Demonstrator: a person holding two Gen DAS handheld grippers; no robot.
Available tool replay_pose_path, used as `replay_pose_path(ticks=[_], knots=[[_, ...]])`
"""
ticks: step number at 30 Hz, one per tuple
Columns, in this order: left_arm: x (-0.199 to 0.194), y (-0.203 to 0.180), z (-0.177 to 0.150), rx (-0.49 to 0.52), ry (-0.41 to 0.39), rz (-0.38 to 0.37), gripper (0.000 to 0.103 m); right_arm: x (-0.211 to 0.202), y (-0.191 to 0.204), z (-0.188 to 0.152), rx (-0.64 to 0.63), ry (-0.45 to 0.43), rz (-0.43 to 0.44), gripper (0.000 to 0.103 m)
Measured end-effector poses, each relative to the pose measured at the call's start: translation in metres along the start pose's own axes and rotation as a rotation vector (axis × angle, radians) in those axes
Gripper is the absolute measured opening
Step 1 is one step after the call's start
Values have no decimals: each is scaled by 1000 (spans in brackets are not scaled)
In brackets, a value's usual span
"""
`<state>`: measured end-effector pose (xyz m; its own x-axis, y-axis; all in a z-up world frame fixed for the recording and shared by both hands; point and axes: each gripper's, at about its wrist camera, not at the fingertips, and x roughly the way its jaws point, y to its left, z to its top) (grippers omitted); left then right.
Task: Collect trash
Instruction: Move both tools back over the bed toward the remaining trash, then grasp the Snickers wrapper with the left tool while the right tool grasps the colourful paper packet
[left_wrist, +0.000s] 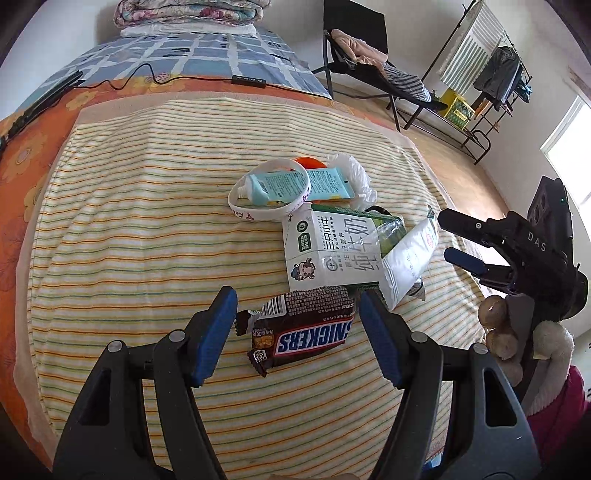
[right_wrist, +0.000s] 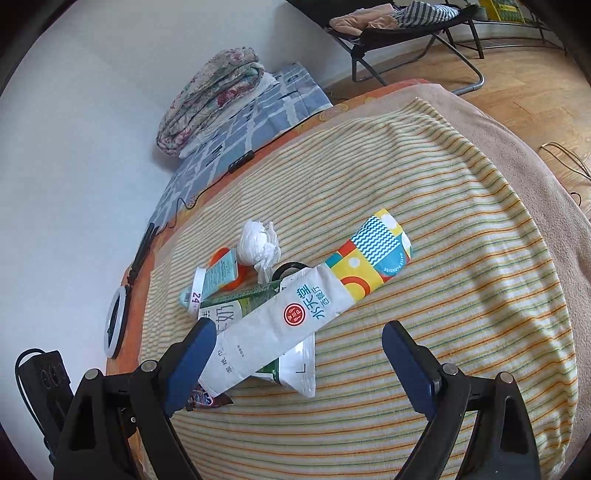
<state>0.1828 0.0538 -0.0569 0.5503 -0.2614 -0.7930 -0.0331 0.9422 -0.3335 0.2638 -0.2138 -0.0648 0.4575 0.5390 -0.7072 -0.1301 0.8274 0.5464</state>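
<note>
1. The left hand-held gripper (left_wrist: 297, 328) is released, its fingers spread either side of one Snickers wrapper (left_wrist: 301, 330) on the striped blanket (left_wrist: 129, 221).
2. Only the left view shows the wrapper's label and the white ring (left_wrist: 267, 192) around one blue tube (left_wrist: 273, 184).
3. Only the right view shows the paper sleeve (right_wrist: 310, 295) whole, lying across one milk carton (right_wrist: 225, 312).
4. The right hand-held gripper (right_wrist: 299, 354) is released above the sleeve.

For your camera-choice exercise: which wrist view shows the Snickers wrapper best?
The left wrist view: the Snickers wrapper lies whole, logo readable, between the open left gripper fingers. The right wrist view shows only a corner beside a finger.
</note>
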Motion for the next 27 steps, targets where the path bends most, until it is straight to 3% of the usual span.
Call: replay_pose_path(ticks=[7, 15, 21, 23, 25, 27], knots=[[18, 12, 0, -54, 54, -42, 70, 25, -7, 12, 51, 0, -43, 93], [20, -1, -15, -1, 123, -101, 68, 42, -10, 10, 121, 35, 44, 88], [13, -31, -31, 125, 145, -76, 68, 41, -1, 7, 41, 36, 28, 69], [11, -41, -34, 177, 129, -36, 68, 40, -3, 8, 41, 28, 26, 60], [11, -51, -35, 233, 109, 20, 68, 39, -5, 8, 39, 30, 32, 44], [14, -60, -37, 276, 115, 34, 68, 37, -5, 8, 29, 30, 32, 38]])
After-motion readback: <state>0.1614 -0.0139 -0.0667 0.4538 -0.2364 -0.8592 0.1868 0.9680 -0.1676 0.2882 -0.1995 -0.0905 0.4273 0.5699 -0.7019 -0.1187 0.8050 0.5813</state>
